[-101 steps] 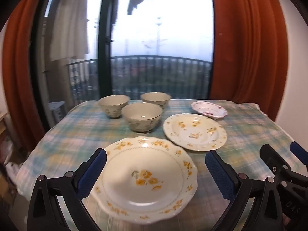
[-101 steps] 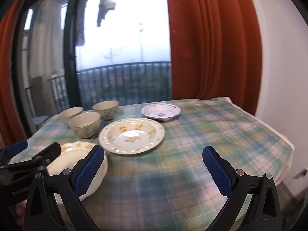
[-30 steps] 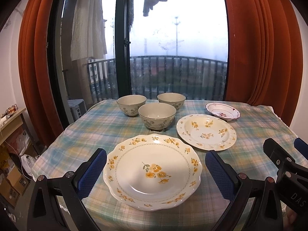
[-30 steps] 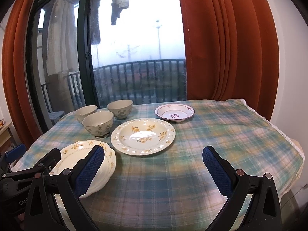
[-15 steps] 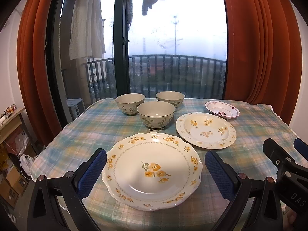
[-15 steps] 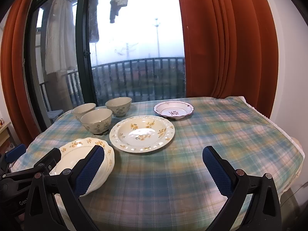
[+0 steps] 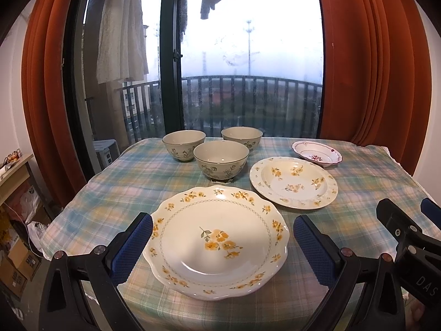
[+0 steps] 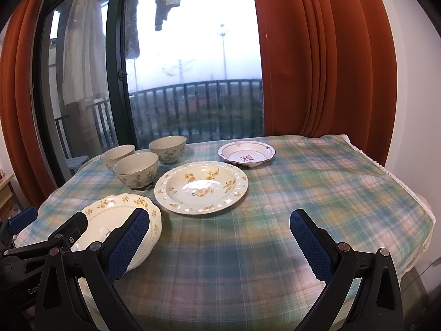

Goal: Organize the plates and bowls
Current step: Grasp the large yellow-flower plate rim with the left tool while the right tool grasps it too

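A scalloped plate with yellow flowers lies at the table's near edge, between the open fingers of my left gripper; it also shows in the right wrist view. A second yellow-flowered plate lies behind it to the right. A small purple-rimmed dish sits at the back right. Three floral bowls stand at the back left. My right gripper is open and empty over bare cloth at the front right.
The table wears a green plaid cloth. Orange curtains and a balcony door stand behind it. A low shelf with boxes is at the left. The right gripper's body shows at the right edge.
Both cameras have risen and pulled back slightly since the earliest frames. The dishes have not moved. Both grippers stay open.
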A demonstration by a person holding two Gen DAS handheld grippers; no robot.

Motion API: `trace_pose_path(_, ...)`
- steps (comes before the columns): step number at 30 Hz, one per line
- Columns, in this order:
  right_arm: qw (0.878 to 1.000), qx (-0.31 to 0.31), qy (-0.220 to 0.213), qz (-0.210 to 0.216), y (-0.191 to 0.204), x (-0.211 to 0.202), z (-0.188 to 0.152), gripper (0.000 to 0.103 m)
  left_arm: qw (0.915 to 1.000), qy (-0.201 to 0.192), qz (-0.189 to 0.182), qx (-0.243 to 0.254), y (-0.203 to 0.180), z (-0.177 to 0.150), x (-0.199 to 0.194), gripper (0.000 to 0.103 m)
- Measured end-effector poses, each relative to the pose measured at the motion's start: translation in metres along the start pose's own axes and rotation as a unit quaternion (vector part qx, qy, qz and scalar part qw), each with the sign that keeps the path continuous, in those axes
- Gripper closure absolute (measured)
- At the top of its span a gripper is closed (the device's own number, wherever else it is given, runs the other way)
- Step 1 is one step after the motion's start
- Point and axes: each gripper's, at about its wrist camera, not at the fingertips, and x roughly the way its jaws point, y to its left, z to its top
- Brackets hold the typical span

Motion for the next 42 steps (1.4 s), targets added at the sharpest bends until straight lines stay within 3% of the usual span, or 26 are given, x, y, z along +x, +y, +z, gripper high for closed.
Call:
trace_pose_path(16, 0.998, -0.008, 0.057, 0.016, 0.051, 0.063, -0.002, 0.000, 0.9979, 0.045, 0.041, -0.018, 0.047, 0.002, 0.062, 0.008)
trace_pose_path(24, 0.993, -0.024, 0.110, 0.036, 0.087, 0.116, -0.007, 0.003, 0.9922, 0.104, 0.063, -0.026, 0.071, -0.008, 0.111, 0.010)
trace_pose_path(32, 0.986, -0.029, 0.161, 0.040, 0.103, 0.150, -0.022, 0.008, 0.9844, 0.167, 0.046, -0.033, 0.080, -0.024, 0.144, 0.021)
trace_pose_path(37, 0.978, -0.029, 0.204, 0.042, 0.111, 0.173, -0.035, 0.028, 0.9829, 0.180, 0.032, -0.018, 0.077, -0.025, 0.148, 0.030)
trace_pose_path(42, 0.974, -0.030, 0.220, 0.047, 0.118, 0.181, -0.039, 0.037, 0.9808, 0.192, 0.034, -0.007, 0.076, -0.025, 0.149, 0.032)
